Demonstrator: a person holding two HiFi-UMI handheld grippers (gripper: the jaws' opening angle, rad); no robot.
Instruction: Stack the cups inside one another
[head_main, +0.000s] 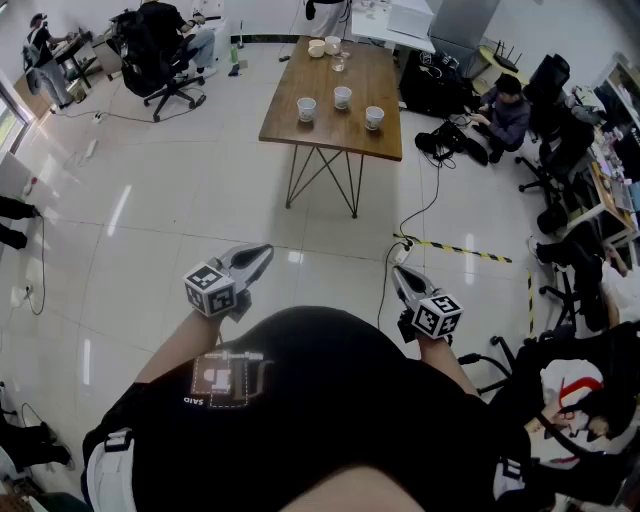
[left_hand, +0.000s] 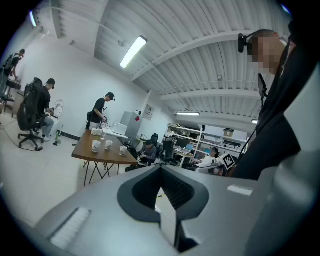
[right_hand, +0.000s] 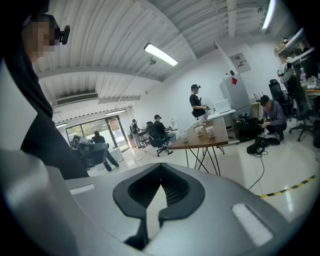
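Three white paper cups stand apart in a row on a brown wooden table (head_main: 330, 125) far ahead: the left cup (head_main: 306, 109), the middle cup (head_main: 342, 97) and the right cup (head_main: 374, 117). The same cups (left_hand: 108, 145) show small in the left gripper view, and as cups (right_hand: 199, 131) in the right gripper view. My left gripper (head_main: 262, 253) is held close to my body, shut and empty. My right gripper (head_main: 400, 278) is also near my body, shut with nothing in it. Both are several steps short of the table.
More cups and a glass (head_main: 338, 62) sit at the table's far end. A person crouches on the floor (head_main: 500, 115) right of the table by cables. Yellow-black tape (head_main: 470, 250) marks the floor. Office chairs (head_main: 165, 60) and desks line the room's sides.
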